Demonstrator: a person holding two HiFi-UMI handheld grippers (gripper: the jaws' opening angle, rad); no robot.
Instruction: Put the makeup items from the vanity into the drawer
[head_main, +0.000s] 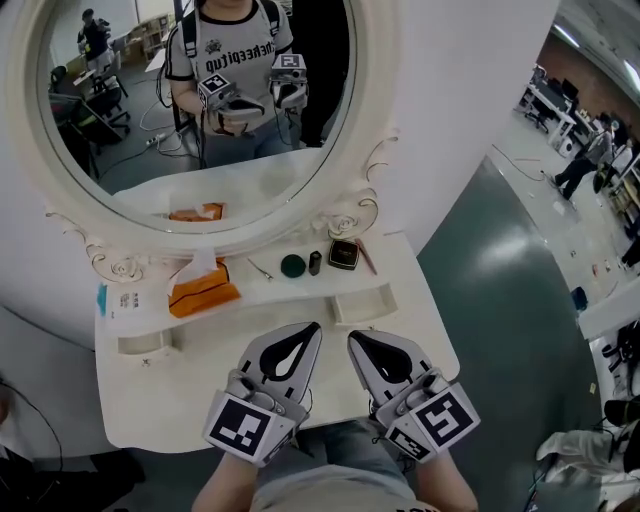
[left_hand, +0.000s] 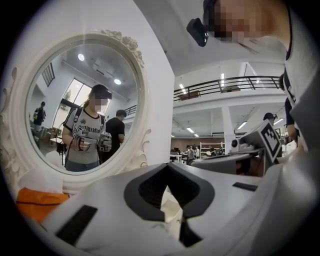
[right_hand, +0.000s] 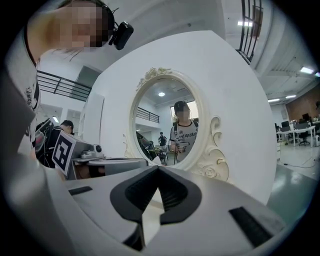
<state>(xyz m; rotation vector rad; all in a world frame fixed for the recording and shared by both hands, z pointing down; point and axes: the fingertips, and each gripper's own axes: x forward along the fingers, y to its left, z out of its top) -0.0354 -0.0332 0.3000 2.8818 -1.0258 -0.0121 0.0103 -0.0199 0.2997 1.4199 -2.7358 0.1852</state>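
Note:
Along the white vanity's (head_main: 190, 385) raised back shelf lie the makeup items: a round green compact (head_main: 292, 265), a small dark bottle (head_main: 315, 262), a black square compact (head_main: 344, 254), a thin pencil (head_main: 366, 258) and a thin pin (head_main: 260, 268). Two small drawer fronts (head_main: 362, 303) (head_main: 145, 343) sit under that shelf. My left gripper (head_main: 314, 327) (left_hand: 168, 166) and right gripper (head_main: 352, 337) (right_hand: 158, 168) hover side by side over the front of the tabletop. Both point at the mirror, short of the items. Each is shut, tips meeting, with nothing between them.
An oval mirror (head_main: 90, 225) in an ornate white frame rises behind the shelf and reflects the person with both grippers. An orange tissue pack (head_main: 202, 288) lies on the shelf's left part. Grey floor (head_main: 500, 300) opens to the right of the vanity.

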